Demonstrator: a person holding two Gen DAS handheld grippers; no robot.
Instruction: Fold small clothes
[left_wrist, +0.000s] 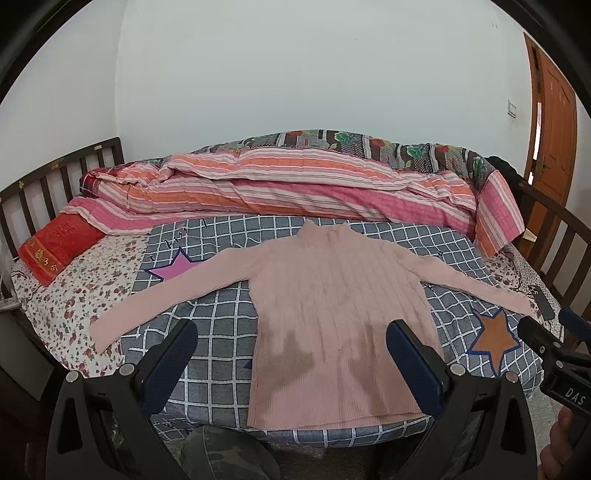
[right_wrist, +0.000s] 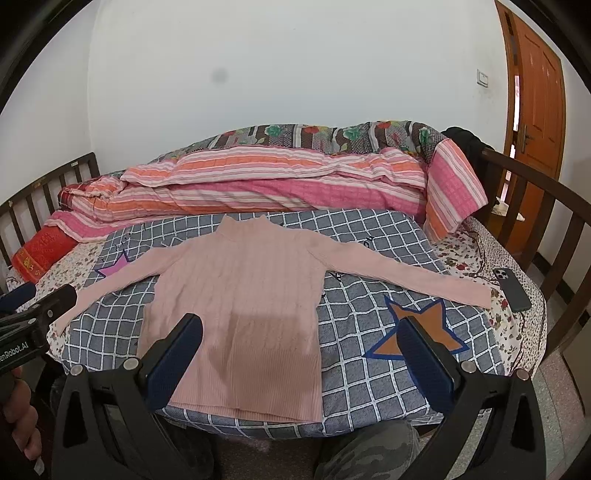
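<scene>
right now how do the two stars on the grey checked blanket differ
The pink star lies by the sweater's left sleeve, which partly covers it. The orange star lies below the right sleeve, fully uncovered except by the right gripper in view. Both have dark blue outlines.

Pink ribbed sweater (left_wrist: 332, 314); grey-white check blanket (left_wrist: 221, 332) w/ stars; pink-orange striped quilt (left_wrist: 277, 184).

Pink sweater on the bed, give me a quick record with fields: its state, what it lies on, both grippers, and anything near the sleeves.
garment: pink ribbed sweater, flat, unfolded, sleeves spread out
surface: grey checked blanket with star prints
left gripper: open, holding nothing
right gripper: open, holding nothing
near sleeve: phone lies just beyond one cuff
behind: striped quilt
</scene>
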